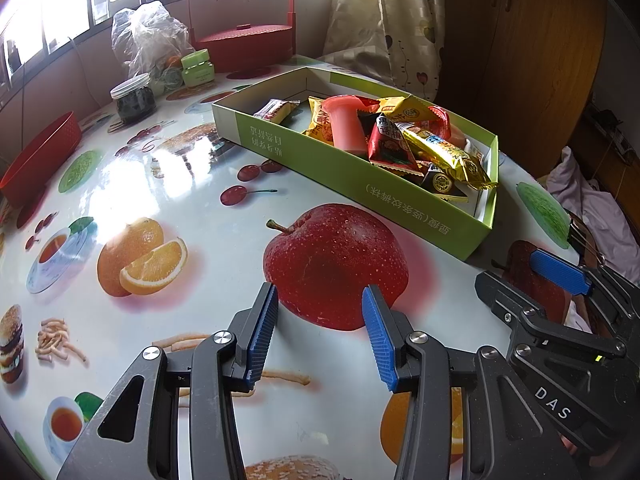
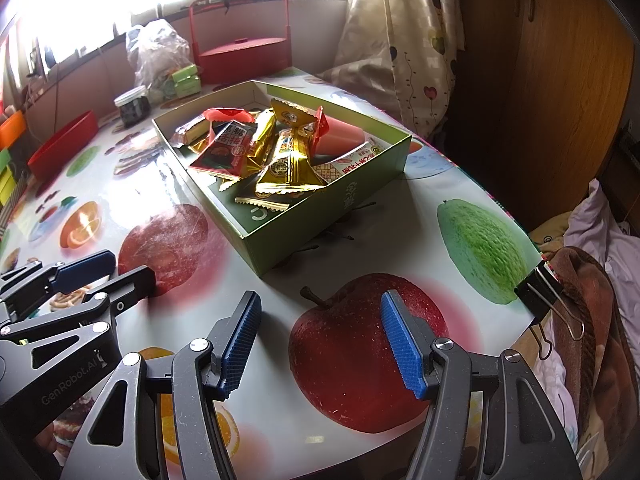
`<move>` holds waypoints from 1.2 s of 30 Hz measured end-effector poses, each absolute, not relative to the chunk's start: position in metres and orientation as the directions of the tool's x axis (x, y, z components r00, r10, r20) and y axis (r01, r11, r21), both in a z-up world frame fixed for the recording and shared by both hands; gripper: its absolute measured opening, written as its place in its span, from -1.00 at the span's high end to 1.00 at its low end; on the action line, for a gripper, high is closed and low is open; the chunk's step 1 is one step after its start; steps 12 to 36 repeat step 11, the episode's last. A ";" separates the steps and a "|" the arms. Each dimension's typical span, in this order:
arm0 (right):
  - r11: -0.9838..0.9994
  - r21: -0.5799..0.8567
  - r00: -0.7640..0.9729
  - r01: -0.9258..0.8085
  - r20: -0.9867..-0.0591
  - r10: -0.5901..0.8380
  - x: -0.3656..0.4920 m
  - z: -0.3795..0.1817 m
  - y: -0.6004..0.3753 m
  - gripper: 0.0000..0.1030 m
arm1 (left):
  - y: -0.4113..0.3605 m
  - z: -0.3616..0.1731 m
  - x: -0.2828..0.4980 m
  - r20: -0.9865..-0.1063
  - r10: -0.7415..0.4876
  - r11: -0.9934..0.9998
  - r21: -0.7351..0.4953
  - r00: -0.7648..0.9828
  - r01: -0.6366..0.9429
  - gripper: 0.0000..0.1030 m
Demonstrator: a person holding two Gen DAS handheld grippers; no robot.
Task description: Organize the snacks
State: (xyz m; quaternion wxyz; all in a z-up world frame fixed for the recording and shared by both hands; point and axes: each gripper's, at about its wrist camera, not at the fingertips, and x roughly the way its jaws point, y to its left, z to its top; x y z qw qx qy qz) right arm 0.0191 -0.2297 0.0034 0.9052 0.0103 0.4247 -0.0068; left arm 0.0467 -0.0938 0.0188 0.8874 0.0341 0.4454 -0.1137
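A shallow green cardboard box (image 1: 412, 200) lies on the fruit-print table; it also shows in the right wrist view (image 2: 352, 196). It holds several wrapped snacks (image 1: 416, 144), gold, red and black, and a pink jelly cup (image 1: 346, 124). The snack pile also shows in the right wrist view (image 2: 276, 152). My left gripper (image 1: 320, 336) is open and empty, low over the table, short of the box. My right gripper (image 2: 320, 344) is open and empty over a printed apple, near the table's front edge. Each gripper appears in the other's view, the right gripper (image 1: 532, 280) and the left gripper (image 2: 108, 270).
At the back stand a red carrying basket (image 1: 244, 42), a plastic bag (image 1: 146, 36), a green jar (image 1: 198, 66), a dark jar (image 1: 134, 98) and a red tray (image 1: 40, 158). A binder clip (image 2: 538, 292) grips the table's right edge. Bedding lies beyond it.
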 end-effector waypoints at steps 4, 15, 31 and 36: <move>1.000 0.013 0.639 0.021 -0.769 -0.003 0.019 0.003 -0.230 -0.22 | -0.094 0.018 0.046 -0.798 -0.172 0.972 -0.041 0.577 0.233 0.12; 1.000 0.013 0.640 0.020 -0.769 -0.003 0.019 0.003 -0.230 -0.22 | -0.094 0.018 0.046 -0.798 -0.170 0.972 -0.038 0.578 0.233 0.12; 1.000 0.013 0.640 0.020 -0.769 -0.003 0.019 0.003 -0.230 -0.22 | -0.094 0.018 0.046 -0.798 -0.170 0.972 -0.038 0.578 0.233 0.12; 1.000 0.013 0.640 0.020 -0.769 -0.003 0.019 0.003 -0.230 -0.22 | -0.094 0.018 0.046 -0.798 -0.170 0.972 -0.038 0.578 0.233 0.12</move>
